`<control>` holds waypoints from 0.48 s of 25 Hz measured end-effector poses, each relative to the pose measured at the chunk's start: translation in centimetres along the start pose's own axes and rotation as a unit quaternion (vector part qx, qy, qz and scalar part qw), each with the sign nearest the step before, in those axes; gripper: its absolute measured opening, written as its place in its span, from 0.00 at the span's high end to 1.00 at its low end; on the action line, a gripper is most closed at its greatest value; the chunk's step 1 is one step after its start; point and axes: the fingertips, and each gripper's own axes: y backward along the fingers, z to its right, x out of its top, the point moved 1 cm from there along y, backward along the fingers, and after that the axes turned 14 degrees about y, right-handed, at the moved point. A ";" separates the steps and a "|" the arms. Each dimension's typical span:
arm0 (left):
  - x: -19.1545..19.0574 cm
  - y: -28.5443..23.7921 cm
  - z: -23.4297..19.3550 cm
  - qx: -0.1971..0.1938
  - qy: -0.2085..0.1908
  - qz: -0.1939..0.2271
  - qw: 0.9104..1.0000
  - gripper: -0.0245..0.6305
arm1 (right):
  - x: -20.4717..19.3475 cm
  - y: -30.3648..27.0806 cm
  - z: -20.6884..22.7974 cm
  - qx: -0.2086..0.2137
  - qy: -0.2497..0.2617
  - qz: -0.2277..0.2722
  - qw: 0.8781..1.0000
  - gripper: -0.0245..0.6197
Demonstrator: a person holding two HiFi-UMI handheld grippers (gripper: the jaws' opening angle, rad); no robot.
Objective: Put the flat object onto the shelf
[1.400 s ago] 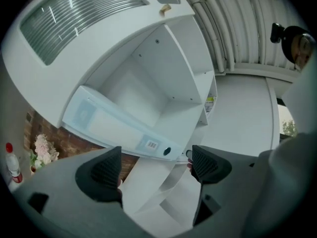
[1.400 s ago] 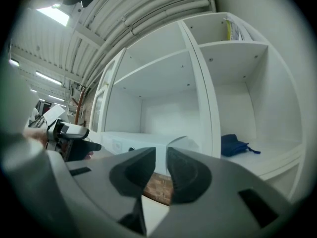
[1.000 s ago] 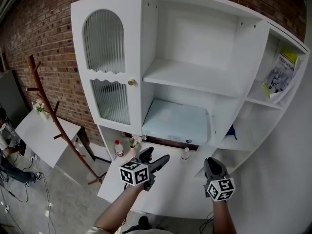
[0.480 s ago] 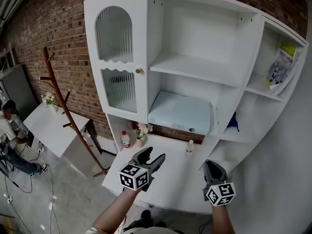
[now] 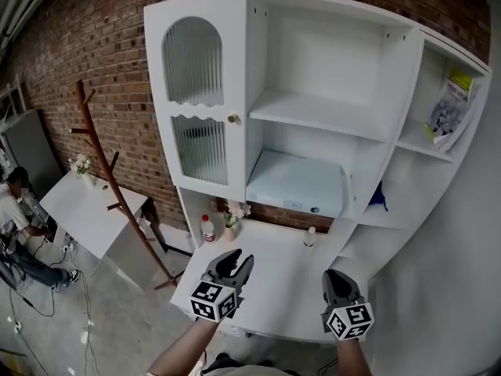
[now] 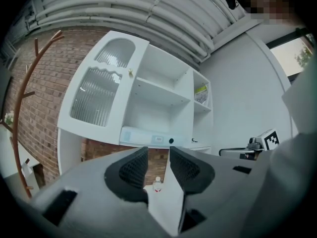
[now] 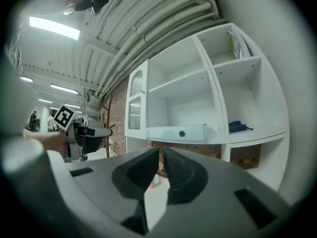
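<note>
The flat object, a pale blue box point(image 5: 297, 182), lies on the lower shelf of the white cabinet point(image 5: 333, 116); it also shows in the left gripper view point(image 6: 148, 138) and the right gripper view point(image 7: 176, 132). Both grippers hang in front of the counter point(image 5: 270, 276), well short of the box. My left gripper point(image 5: 237, 258) point(image 6: 158, 155) has just been closing; a clear gap remains and nothing is between the jaws. My right gripper point(image 5: 337, 279) point(image 7: 161, 155) has also been closing; its jaws are all but together, with nothing in them.
On the counter stand a red-labelled bottle point(image 5: 207, 227), a small flower vase point(image 5: 232, 214) and a small bottle point(image 5: 310, 236). A book point(image 5: 448, 116) and a blue thing point(image 5: 378, 197) sit in the right-hand shelves. A wooden coat stand point(image 5: 117, 202), a white table point(image 5: 86, 214) and a person point(image 5: 12, 202) are at the left.
Both grippers have drawn back from the cabinet and sit lower in the head view. The left jaws went from wide apart to a small gap; the right jaws narrowed further.
</note>
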 end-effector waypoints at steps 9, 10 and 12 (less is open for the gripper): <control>0.2 2.9 -4.6 0.032 -0.019 -0.001 0.999 0.81 | 0.6 -0.2 -3.0 -0.029 0.019 -0.011 0.999 0.89; 0.3 3.2 -5.1 0.033 -0.020 0.000 0.999 0.83 | 0.9 -0.2 -3.3 -0.030 0.024 -0.009 0.999 0.89; 0.4 3.7 -5.7 0.030 -0.015 0.004 0.999 0.86 | 1.2 0.0 -4.0 -0.032 0.030 -0.006 0.999 0.90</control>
